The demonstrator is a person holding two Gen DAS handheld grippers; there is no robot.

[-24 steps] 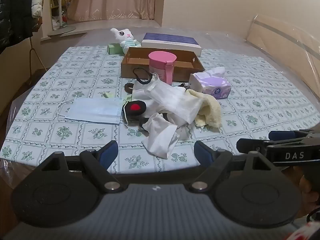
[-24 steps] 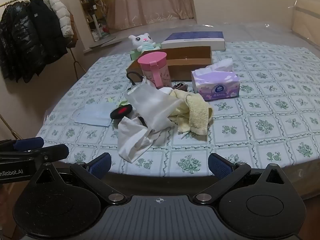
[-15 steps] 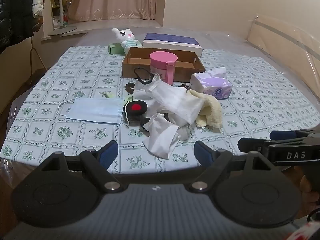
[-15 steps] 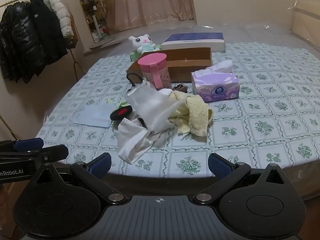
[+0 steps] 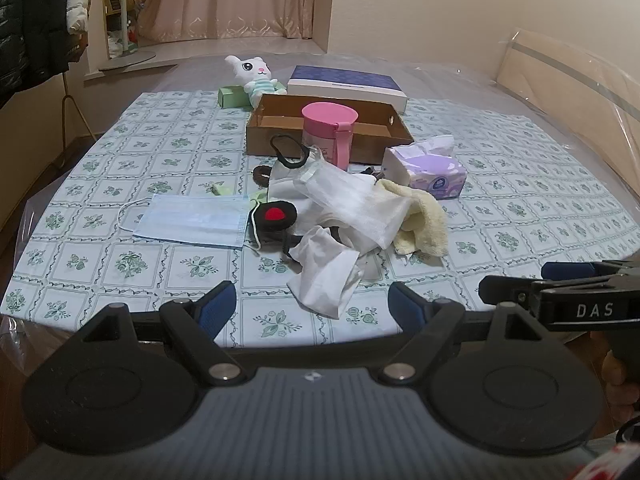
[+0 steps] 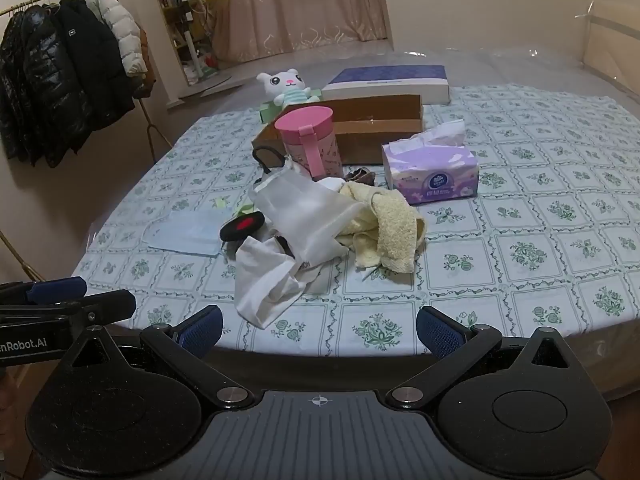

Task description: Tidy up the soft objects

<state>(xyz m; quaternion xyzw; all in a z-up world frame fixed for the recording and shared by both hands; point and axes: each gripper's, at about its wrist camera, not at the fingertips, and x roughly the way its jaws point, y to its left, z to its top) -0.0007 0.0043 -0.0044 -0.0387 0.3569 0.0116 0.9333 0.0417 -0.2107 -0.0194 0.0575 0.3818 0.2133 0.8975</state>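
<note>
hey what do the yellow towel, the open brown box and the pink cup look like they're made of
Yellow towel: looks like terry cloth, matte with a looped, fuzzy nap, lying in soft folds.
Brown box: cardboard by its dull tan face and thin folded walls.
Pink cup: probably plastic, smooth with a faint sheen and a moulded strap.

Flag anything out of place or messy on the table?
Yes: white cloths and a yellow towel lie crumpled in one heap mid-table, a black pad tangled in. The cardboard box behind looks empty.

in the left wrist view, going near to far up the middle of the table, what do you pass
white cloth → white mesh bag → pink cup → cardboard box → dark blue box
</note>
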